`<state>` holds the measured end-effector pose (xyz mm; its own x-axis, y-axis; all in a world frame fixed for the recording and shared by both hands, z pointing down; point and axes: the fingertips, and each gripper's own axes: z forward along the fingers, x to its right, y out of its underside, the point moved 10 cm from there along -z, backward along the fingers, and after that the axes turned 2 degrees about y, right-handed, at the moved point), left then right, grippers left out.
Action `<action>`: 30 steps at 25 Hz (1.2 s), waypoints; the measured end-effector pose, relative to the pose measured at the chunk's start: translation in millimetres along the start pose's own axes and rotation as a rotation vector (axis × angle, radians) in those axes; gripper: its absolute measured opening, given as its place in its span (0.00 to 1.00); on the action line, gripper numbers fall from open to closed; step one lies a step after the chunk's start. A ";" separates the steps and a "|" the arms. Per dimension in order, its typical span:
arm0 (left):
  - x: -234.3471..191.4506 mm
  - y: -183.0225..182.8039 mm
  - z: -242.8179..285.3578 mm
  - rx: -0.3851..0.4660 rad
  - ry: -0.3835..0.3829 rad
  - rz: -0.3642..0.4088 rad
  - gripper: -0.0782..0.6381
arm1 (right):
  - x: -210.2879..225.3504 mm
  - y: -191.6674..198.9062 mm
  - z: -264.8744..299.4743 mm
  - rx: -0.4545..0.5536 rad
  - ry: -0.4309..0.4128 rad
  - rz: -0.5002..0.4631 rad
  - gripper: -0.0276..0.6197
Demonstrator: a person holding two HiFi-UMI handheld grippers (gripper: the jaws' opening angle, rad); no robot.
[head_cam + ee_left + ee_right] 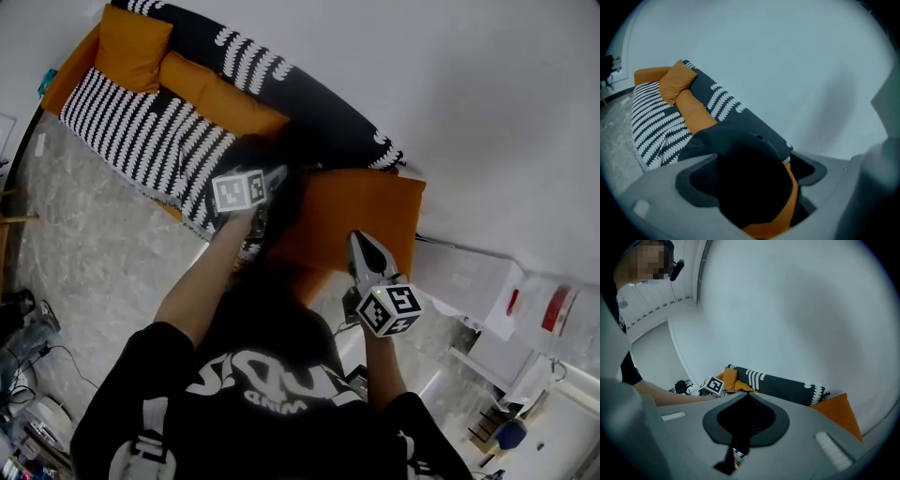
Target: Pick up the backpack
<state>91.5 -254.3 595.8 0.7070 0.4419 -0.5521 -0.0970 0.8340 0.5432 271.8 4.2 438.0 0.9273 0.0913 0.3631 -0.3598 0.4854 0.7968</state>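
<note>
The black backpack (281, 155) sits on a black-and-white patterned sofa (141, 122), between orange cushions. My left gripper (274, 181) reaches down to it. In the left gripper view the backpack (740, 159) fills the gap between the wide jaws of that gripper (750, 174), and the pads do not visibly press on it. My right gripper (359, 242) hovers over a large orange cushion (347, 220), to the right of the backpack. In the right gripper view its jaws (745, 395) meet at the tips with nothing between them. The left gripper's marker cube (711, 385) also shows there.
Smaller orange cushions (131, 47) lie along the sofa back by a white wall. White boxes and furniture (473, 281) stand at the right. Cables and loose gear (28, 375) lie on the marble floor at the lower left.
</note>
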 end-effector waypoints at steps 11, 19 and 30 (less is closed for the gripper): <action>-2.8 3.8 31.7 -0.070 0.006 0.009 0.78 | 16.1 5.0 21.0 -0.050 -0.013 0.029 0.05; -5.5 9.6 33.9 -0.154 0.069 0.019 0.39 | 14.2 6.4 28.3 -0.070 -0.012 0.028 0.05; -24.5 18.1 27.4 -0.141 0.081 0.084 0.19 | 16.5 8.6 34.8 -0.091 -0.012 0.028 0.05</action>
<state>91.6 -259.1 636.6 0.6340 0.5326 -0.5607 -0.2547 0.8284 0.4989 280.4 -20.4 467.6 0.9157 0.0959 0.3904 -0.3738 0.5600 0.7393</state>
